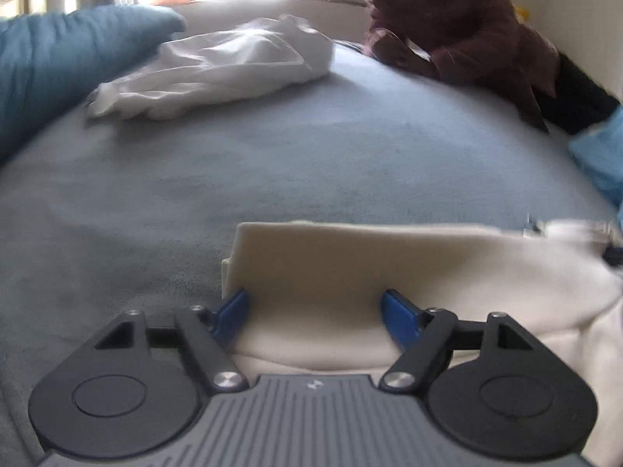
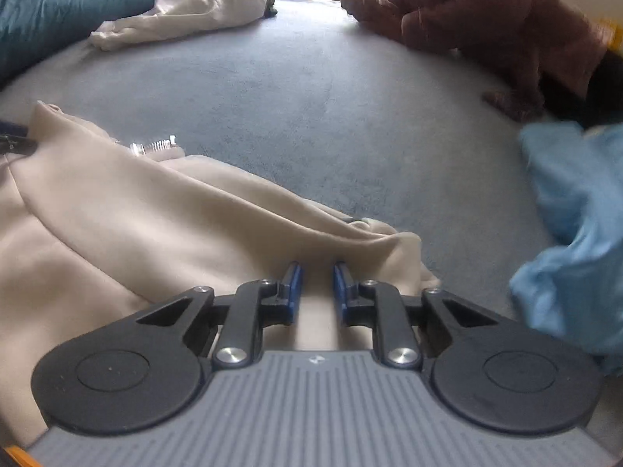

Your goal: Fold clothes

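Pretty much the whole middle of both views is filled by a blue-grey bed surface (image 1: 272, 148), soft and a bit fuzzy looking.

A teal pillow (image 1: 58, 62) is seen at the upper left of the left wrist view, and it's also caught in the upper left of the right wrist view.

The cream garment (image 2: 136, 225), which looks like fleece or sweatshirt stuff, is spread over the lower left of the right wrist view and across the lower right of the left wrist view, lying on the bed. A small metal zipper-like piece (image 2: 153, 146) is spotted at its upper edge.

A maroon fuzzy garment (image 1: 459, 31) is piled at the upper right in both views, with something dark just beside it.

A light blue cloth (image 2: 576, 225) is bunched along the right edge of the right wrist view.

A white garment (image 1: 218, 70) is left crumpled at upper centre-left, right beside the pillow.

The left tool (image 1: 315, 311) is held wide open, blue pads either side of a folded cream edge, nothing pinched.

The right tool (image 2: 316, 288) is nearly closed, a narrow gap kept between the pads with cream fabric showing in it; whether it's actually clamped can't be told.
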Demonstrator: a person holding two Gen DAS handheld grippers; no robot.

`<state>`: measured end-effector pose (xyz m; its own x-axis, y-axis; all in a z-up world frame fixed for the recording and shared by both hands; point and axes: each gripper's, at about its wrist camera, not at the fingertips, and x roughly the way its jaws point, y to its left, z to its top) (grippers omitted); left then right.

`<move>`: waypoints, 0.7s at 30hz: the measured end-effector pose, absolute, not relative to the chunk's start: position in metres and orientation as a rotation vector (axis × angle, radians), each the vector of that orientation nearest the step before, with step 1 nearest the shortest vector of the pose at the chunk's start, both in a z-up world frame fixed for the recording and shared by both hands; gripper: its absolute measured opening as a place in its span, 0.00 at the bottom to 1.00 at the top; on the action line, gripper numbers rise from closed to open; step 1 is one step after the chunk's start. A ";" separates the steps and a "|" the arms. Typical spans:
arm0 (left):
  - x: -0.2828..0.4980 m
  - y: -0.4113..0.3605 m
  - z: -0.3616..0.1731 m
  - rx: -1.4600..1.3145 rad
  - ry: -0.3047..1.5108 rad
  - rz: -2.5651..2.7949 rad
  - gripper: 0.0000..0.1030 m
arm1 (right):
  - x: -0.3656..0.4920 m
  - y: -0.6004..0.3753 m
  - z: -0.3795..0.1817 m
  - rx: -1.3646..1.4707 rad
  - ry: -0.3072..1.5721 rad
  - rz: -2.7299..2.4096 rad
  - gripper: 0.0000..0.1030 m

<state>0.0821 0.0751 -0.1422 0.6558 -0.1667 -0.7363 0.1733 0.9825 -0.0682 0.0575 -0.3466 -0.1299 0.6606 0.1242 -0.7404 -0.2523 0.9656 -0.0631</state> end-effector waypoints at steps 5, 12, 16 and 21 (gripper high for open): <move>0.086 0.071 -0.128 0.050 0.777 -0.205 0.71 | 0.066 -0.357 -0.107 -0.100 0.769 0.183 0.13; 0.109 0.086 -0.159 -0.067 0.815 -0.156 0.86 | 0.096 -0.378 -0.151 0.007 0.813 0.108 0.11; 0.104 0.085 -0.151 -0.061 0.801 -0.149 0.81 | 0.097 -0.381 -0.152 0.021 0.806 0.115 0.11; 0.089 0.075 -0.118 0.011 0.732 -0.168 0.76 | 0.088 -0.377 -0.127 0.022 0.753 0.124 0.12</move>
